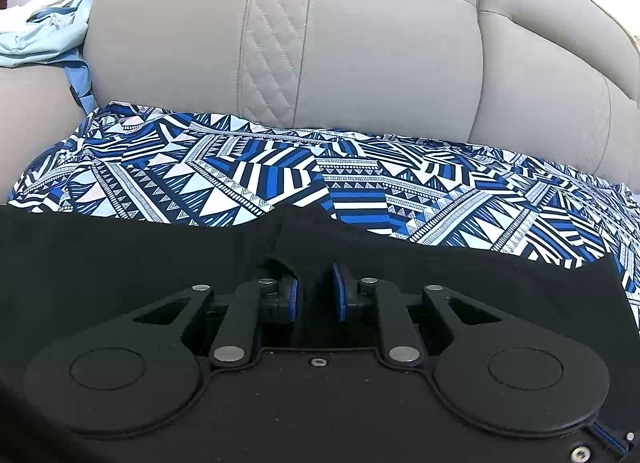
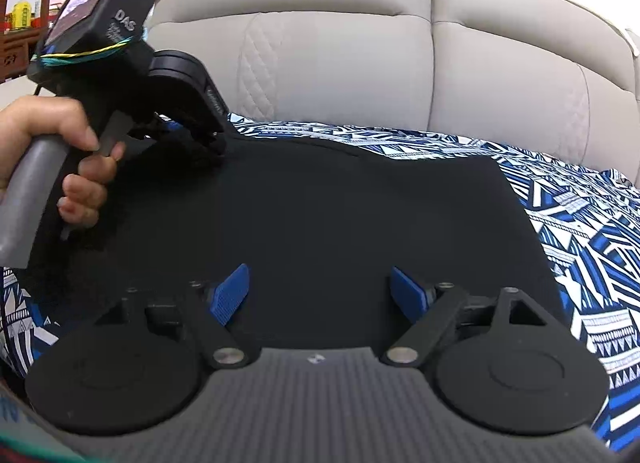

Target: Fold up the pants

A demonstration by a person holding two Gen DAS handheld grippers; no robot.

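The black pants (image 2: 320, 215) lie folded flat on a blue and white patterned cloth (image 2: 580, 231) on the sofa seat. In the left wrist view my left gripper (image 1: 316, 287) is shut on a raised fold of the black pants (image 1: 296, 239) at their far edge. The right wrist view shows that same gripper (image 2: 208, 143) at the pants' far left corner, held by a hand (image 2: 60, 159). My right gripper (image 2: 320, 291) is open and empty, its blue pads (image 2: 230, 293) spread over the near edge of the pants.
The beige sofa backrest (image 1: 320, 43) rises right behind the patterned cloth (image 1: 240, 171). A light blue garment (image 1: 44, 27) lies on the sofa arm at the left. A yellow bottle (image 2: 22, 9) stands on a shelf in the far left background.
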